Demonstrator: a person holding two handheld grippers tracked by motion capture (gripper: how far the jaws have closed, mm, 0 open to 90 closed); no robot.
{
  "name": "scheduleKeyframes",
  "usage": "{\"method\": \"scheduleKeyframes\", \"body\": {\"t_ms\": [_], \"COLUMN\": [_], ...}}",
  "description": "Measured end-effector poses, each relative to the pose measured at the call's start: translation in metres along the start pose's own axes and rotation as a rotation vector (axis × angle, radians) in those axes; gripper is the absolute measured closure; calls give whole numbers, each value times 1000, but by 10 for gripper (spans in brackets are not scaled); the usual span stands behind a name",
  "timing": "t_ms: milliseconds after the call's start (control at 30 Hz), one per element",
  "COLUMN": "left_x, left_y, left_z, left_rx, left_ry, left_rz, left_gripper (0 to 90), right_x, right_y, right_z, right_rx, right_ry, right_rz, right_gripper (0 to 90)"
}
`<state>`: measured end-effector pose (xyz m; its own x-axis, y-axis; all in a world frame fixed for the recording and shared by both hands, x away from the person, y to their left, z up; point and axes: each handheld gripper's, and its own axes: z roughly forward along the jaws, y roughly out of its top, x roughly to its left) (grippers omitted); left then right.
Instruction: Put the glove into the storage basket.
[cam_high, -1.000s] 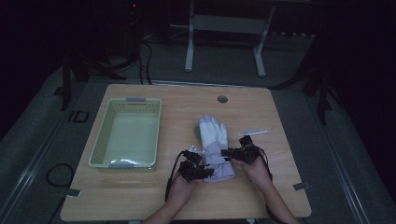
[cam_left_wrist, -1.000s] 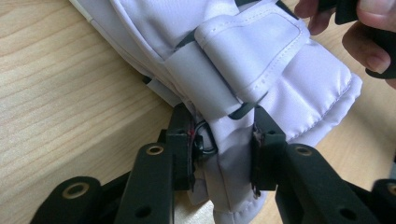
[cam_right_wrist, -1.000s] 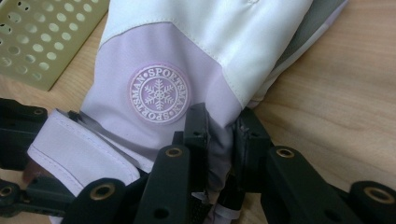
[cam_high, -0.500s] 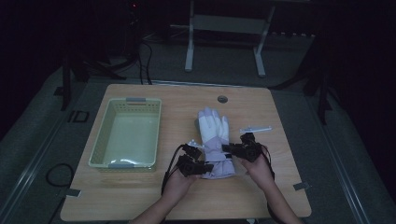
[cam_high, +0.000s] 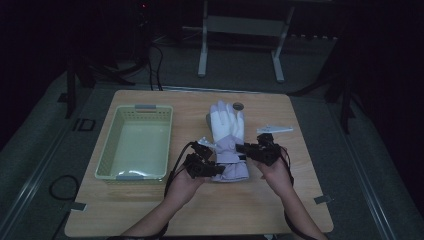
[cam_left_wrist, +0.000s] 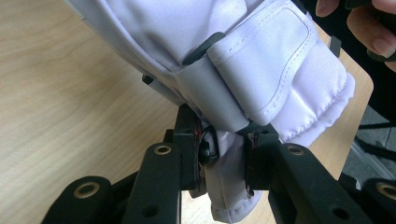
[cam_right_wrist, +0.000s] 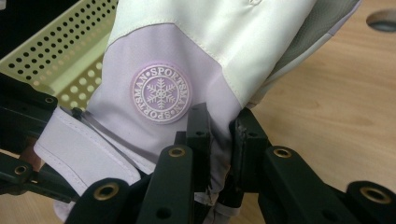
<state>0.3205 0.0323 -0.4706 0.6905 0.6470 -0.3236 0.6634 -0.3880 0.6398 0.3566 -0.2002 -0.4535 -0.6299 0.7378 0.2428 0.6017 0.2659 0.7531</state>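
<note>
Two pairs of black jaws, both pinched tight on cloth. Left gripper (cam_left_wrist: 223, 161) clamped on the cuff edge of the padded white-and-lilac ski glove (cam_high: 227, 137), a fold of fabric and a small black clip squeezed between the pads, a stitched wrist strap just above at 12 o'clock. Right gripper (cam_right_wrist: 218, 140) nipping the lilac wrist fabric on the opposite edge, a round lilac snowflake badge (cam_right_wrist: 160, 93) just beyond the jaws at 10 o'clock.

Seen from the high view: left gripper (cam_high: 216, 169) at 7 o'clock of the cuff, right gripper (cam_high: 243, 148) at 3 o'clock of it, one hand behind each, forearms entering from 6 o'clock. Glove stretched between the two, cuff toward the person, white fingers pointing to 12 o'clock, near the middle of the light wooden table (cam_high: 150, 215). Whether the fingertips touch the wood: cannot tell.

Pale green perforated plastic basket (cam_high: 111, 150) at 9 o'clock of the glove, well apart. Small dark round hole (cam_high: 238, 106) in the tabletop at 12 o'clock, just past the fingertips. Thin pale flat strip (cam_high: 275, 129) at 2 o'clock, near the right gripper.
</note>
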Motion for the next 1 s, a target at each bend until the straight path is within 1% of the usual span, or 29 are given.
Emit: {"method": "scheduleKeyframes", "body": {"t_ms": [33,100,133,233,267,400,500,567,633,667,700,733,1000], "left_x": [0,3,4,8,10,17,21,24,26,26,31,32,50], "left_y": [0,3,3,4,4,4,3,2,1,1,-1,-1,-5], "left_z": [0,-8,-10,-18,-21,-32,-42,-48,-54,-54,-61,-64,-92], "left_rx": [0,8,6,8,9,11,-1,-2,-4,-4,1,2,16], "left_ry": [0,5,7,13,11,14,13,22,26,26,39,43,73], "left_rz": [0,14,14,29,41,48,45,63,60,60,61,59,62], "left_gripper": [721,721,721,721,721,721,722,721,722,721,721,722,721], "right_x": [0,5,7,14,15,26,34,39,45,45,47,54,76], "right_y": [0,5,9,15,17,26,33,37,41,41,42,47,63], "right_z": [0,1,2,4,4,9,12,15,17,17,19,24,42], "right_rx": [0,-8,-11,-17,-18,-17,-23,-27,-32,-32,-33,-34,-46], "right_ry": [0,-1,0,2,1,-5,2,6,8,8,9,11,28], "right_rz": [0,-6,-12,-25,-29,-56,-64,-68,-76,-76,-79,-82,-97], "right_gripper": [792,792,792,792,791,792,792,792,792,792,792,792,792]}}
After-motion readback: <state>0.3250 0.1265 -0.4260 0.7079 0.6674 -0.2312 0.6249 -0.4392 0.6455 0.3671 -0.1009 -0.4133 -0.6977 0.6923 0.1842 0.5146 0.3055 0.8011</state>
